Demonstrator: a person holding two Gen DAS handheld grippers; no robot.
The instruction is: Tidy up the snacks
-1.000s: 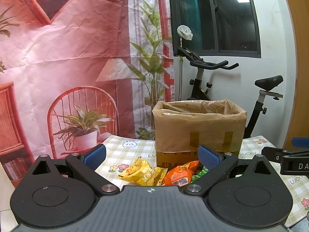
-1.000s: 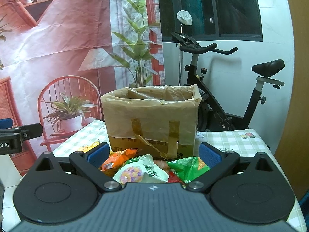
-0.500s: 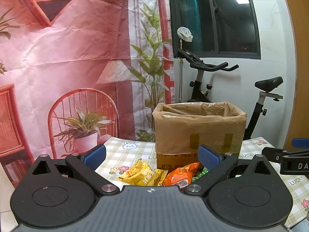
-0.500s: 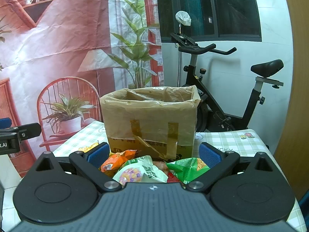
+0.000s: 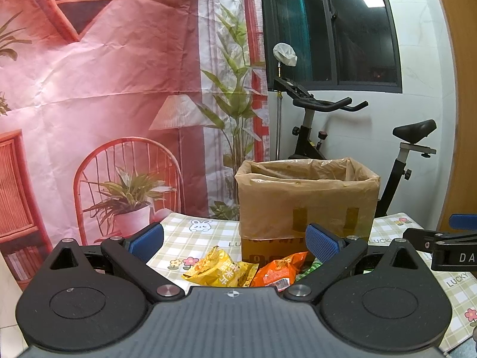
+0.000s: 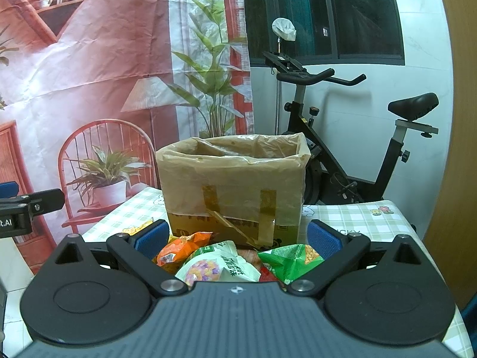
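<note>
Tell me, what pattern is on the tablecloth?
Green-and-white checks on the tablecloth, with bunny and flower prints; clearest in the left wrist view.

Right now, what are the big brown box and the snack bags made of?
The box looks like cardboard: matte brown sides, with tape strips. A thin, crinkly plastic liner seems folded over its rim. The orange snack bag, white snack bag and green snack bag look like glossy printed plastic film, since they shine and wrinkle.

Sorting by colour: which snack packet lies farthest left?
The crinkled yellow foil packet, left of the orange packet; the white and green packets lie further right.
</note>
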